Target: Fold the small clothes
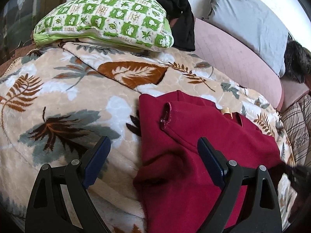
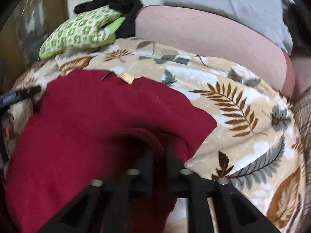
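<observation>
Garment (image 1: 204,136): a dark red top of soft, thick knit is seen spread on the leaf-patterned blanket (image 1: 68,97), partly doubled over, with a cuffed sleeve end (image 1: 167,116) turned up on top and a neck label (image 2: 126,77) at the far edge. It is judged light, limp and not slippery; it would sag if lifted at one point, so hold is best taken at hems, cuffs or fold edges, where the cloth is doubled. The right gripper (image 2: 158,155) is closed on a bunched red fold at the near edge. The left gripper (image 1: 153,145) is held with jaws wide apart over the garment's left edge, nothing clamped. A green checked pillow (image 1: 105,19), black clothing (image 1: 175,3) and a grey pillow (image 1: 248,19) lie well beyond.
</observation>
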Demonstrator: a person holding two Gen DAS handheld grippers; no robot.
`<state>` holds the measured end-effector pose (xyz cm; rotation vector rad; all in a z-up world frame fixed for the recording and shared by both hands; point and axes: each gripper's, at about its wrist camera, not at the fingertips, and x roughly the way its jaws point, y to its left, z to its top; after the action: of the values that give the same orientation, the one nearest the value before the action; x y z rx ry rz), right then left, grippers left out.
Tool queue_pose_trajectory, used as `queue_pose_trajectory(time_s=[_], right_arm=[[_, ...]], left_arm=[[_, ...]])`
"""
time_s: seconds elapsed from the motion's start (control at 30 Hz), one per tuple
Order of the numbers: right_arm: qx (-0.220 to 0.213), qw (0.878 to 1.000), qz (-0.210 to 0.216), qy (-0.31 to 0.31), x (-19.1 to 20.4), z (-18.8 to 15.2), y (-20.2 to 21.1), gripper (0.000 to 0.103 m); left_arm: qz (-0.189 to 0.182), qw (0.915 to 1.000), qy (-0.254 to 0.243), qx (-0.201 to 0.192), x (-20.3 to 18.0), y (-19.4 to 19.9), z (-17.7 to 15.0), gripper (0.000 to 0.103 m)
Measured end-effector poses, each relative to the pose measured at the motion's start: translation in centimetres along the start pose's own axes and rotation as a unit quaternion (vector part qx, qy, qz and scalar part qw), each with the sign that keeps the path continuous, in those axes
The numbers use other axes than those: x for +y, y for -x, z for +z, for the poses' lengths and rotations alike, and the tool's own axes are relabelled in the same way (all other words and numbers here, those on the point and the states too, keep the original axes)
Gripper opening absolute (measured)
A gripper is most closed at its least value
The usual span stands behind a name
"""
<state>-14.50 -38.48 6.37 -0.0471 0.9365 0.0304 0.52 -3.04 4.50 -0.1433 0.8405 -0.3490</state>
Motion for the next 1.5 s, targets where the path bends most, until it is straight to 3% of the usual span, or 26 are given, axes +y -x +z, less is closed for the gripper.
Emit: queue_pose_trajectory(time_s=[0.17, 0.3, 0.33, 0.43, 0.53, 0.63, 0.77, 0.87, 0.97, 1.03, 1.13, 1.2, 1.23, 1.37, 1.5], right_arm=[[0.061, 0.997, -0.041, 0.028, -0.9, -4.2, 0.2, 0.006], [0.052, 0.998, -0.036, -0.013, -2.3, -4.6, 1.0, 0.006], [0.046, 0.998, -0.029, -0.020, -2.2, -4.3, 1.7, 0.011], [0.031, 0.999, -0.016, -0.036, -1.5, -3.4, 3.7, 0.045], [0.012, 0.999, 0.019, -0.032, 0.9, -1.6, 4.7, 0.046], [-0.010, 0.998, 0.063, 0.002, 4.8, 1.3, 3.7, 0.046], [-0.043, 0.992, 0.120, 0.012, 11.4, 5.8, -0.9, 0.046], [-0.036, 0.986, 0.159, 0.037, 16.3, 8.1, -4.7, 0.046], [-0.022, 0.985, 0.155, 0.068, 19.2, 8.9, -7.8, 0.046], [-0.018, 0.987, 0.147, 0.053, 19.1, 9.4, -9.1, 0.042], [-0.012, 0.978, 0.205, -0.033, 17.0, 9.9, -9.9, 0.041], [0.000, 0.978, 0.202, -0.045, 16.8, 10.0, -10.6, 0.024], [0.008, 0.979, 0.198, -0.051, 16.7, 10.1, -10.7, 0.010], [-0.010, 0.967, 0.240, -0.087, 15.9, 10.1, -8.3, 0.008], [-0.008, 0.962, 0.271, -0.043, 17.9, 9.5, -6.7, 0.008]], left_arm=[[-0.009, 0.9999, 0.014, -0.004, 0.4, 0.4, 0.2, 0.091], [0.000, 0.9998, 0.016, -0.010, 0.7, 0.8, 0.3, 0.091], [-0.001, 0.9997, 0.024, -0.009, 1.0, 0.8, 0.4, 0.091], [-0.005, 0.9990, 0.043, -0.003, 1.8, 0.8, 0.6, 0.091], [0.002, 0.9984, 0.056, 0.008, 2.3, 0.5, 0.5, 0.091], [0.020, 0.9979, 0.061, 0.011, 2.7, 0.3, 0.5, 0.091], [0.023, 0.9976, 0.064, 0.009, 3.3, 0.5, 0.7, 0.091], [0.033, 0.9969, 0.071, 0.006, 4.1, 0.6, 1.0, 0.091], [0.029, 0.9953, 0.092, 0.010, 5.2, 0.5, 1.3, 0.091], [0.026, 0.9943, 0.103, 0.013, 5.6, 0.5, 1.4, 0.091], [0.024, 0.9933, 0.112, 0.012, 5.9, 0.6, 1.4, 0.091], [0.023, 0.9935, 0.111, 0.013, 5.8, 0.6, 1.4, 0.091], [0.024, 0.9937, 0.109, 0.012, 5.8, 0.7, 1.5, 0.091], [0.014, 0.9930, 0.117, 0.001, 5.8, 1.2, 1.5, 0.091], [-0.001, 0.9933, 0.115, -0.012, 5.3, 1.7, 1.6, 0.091]])
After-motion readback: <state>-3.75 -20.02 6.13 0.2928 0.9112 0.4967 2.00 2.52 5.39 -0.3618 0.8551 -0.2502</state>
